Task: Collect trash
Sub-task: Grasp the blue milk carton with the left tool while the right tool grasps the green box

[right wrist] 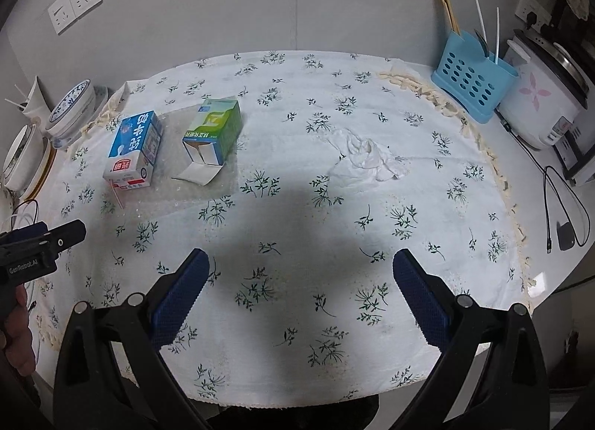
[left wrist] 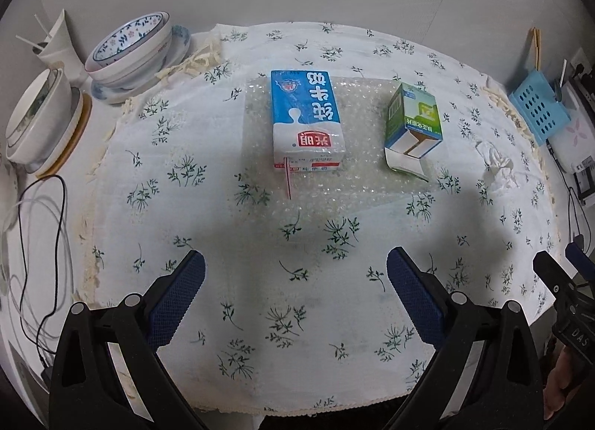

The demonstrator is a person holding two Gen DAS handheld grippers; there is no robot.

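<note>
My left wrist camera looks forward between its two spread fingers from above the near edge of the table, facing the far wall, well back from the milk carton at centre. My right wrist camera sits beside it at the same near edge, aimed toward the far right corner. Both views share the milk carton, green box, crumpled tissue and blue holder.

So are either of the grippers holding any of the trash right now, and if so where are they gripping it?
Nothing is held. The left gripper and right gripper are both open above the tablecloth, with nothing between their fingers.
</note>
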